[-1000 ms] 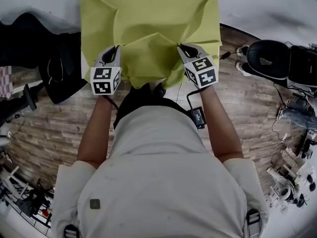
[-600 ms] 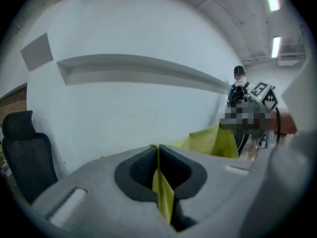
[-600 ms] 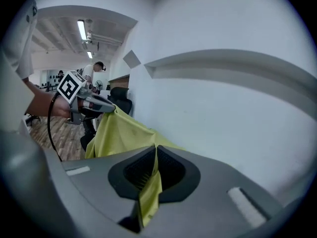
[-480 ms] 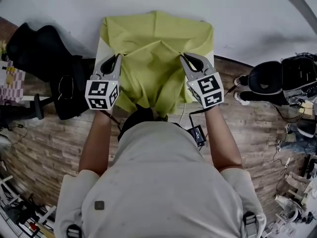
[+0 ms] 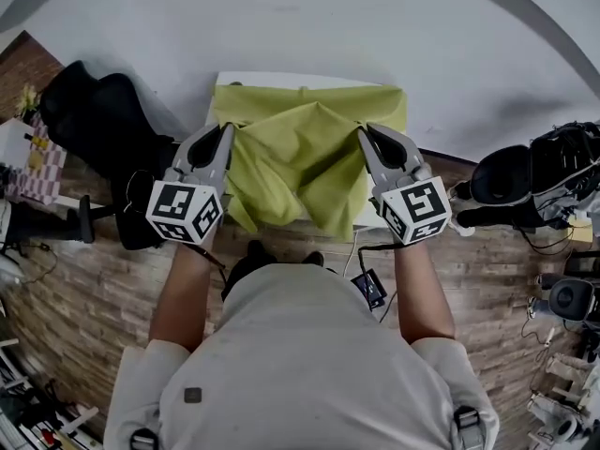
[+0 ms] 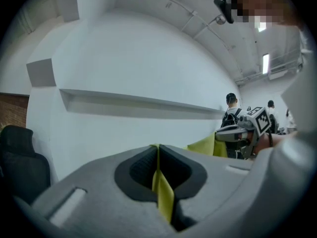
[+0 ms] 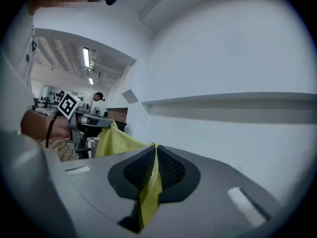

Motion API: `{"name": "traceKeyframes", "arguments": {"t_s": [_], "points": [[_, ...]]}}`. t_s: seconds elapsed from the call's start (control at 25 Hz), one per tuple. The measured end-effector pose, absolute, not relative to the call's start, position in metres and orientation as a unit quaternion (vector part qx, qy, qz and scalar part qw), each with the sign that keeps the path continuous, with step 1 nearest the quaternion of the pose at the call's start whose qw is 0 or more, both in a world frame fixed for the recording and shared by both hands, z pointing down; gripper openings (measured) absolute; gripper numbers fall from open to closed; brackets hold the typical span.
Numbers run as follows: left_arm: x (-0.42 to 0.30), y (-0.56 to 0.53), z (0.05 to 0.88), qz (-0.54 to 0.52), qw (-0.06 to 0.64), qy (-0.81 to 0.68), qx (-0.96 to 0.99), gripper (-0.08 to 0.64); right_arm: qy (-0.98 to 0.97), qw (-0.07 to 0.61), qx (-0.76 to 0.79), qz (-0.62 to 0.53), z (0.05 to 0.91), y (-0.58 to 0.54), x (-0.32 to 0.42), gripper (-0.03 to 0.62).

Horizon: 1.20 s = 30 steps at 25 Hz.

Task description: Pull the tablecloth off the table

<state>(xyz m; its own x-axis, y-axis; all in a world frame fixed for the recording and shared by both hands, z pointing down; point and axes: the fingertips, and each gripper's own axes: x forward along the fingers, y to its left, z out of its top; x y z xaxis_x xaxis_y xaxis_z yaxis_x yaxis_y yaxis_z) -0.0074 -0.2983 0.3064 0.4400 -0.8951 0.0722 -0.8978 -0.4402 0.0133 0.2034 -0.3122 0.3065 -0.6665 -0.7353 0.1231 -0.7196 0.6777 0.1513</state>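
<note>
Left gripper (image 6: pixel 158 165): jaws pressed together on a thin fold of the yellow-green tablecloth (image 5: pixel 298 162); right gripper (image 7: pixel 154 167): clamped the same way on another fold of that cloth. The two are held side by side in front of the person, with the cloth bunched and sagging between them and its far part lying on the small white table (image 5: pixel 272 79), where a bare strip shows along the far edge. Table stands by the white wall, with a black chair (image 5: pixel 98 120) to its left on the wood-plank floor (image 5: pixel 84 289).
</note>
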Motion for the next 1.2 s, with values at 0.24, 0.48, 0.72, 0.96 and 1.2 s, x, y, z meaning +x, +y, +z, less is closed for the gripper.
{"name": "traceKeyframes", "arguments": {"t_s": [0.24, 0.48, 0.72, 0.96, 1.2], "points": [[0.000, -0.265, 0.281, 0.010, -0.005, -0.501, 0.865, 0.009, -0.901, 0.072, 0.423, -0.060, 0.286, -0.270, 0.208, 0.018], [-0.084, -0.261, 0.280, 0.012, -0.002, -0.459, 0.889, 0.008, -0.886, 0.072, 0.455, -0.050, 0.281, -0.253, 0.123, 0.018], [-0.134, -0.233, 0.287, 0.021, 0.004, -0.415, 0.910, 0.008, -0.867, 0.069, 0.493, -0.036, 0.283, -0.211, 0.074, 0.018], [-0.163, -0.212, 0.288, 0.016, 0.013, -0.393, 0.919, 0.009, -0.855, 0.073, 0.513, -0.026, 0.283, -0.178, 0.044, 0.018], [-0.158, -0.177, 0.275, 0.008, 0.004, -0.395, 0.919, 0.008, -0.854, 0.064, 0.515, -0.038, 0.270, -0.141, 0.051, 0.018]]}}
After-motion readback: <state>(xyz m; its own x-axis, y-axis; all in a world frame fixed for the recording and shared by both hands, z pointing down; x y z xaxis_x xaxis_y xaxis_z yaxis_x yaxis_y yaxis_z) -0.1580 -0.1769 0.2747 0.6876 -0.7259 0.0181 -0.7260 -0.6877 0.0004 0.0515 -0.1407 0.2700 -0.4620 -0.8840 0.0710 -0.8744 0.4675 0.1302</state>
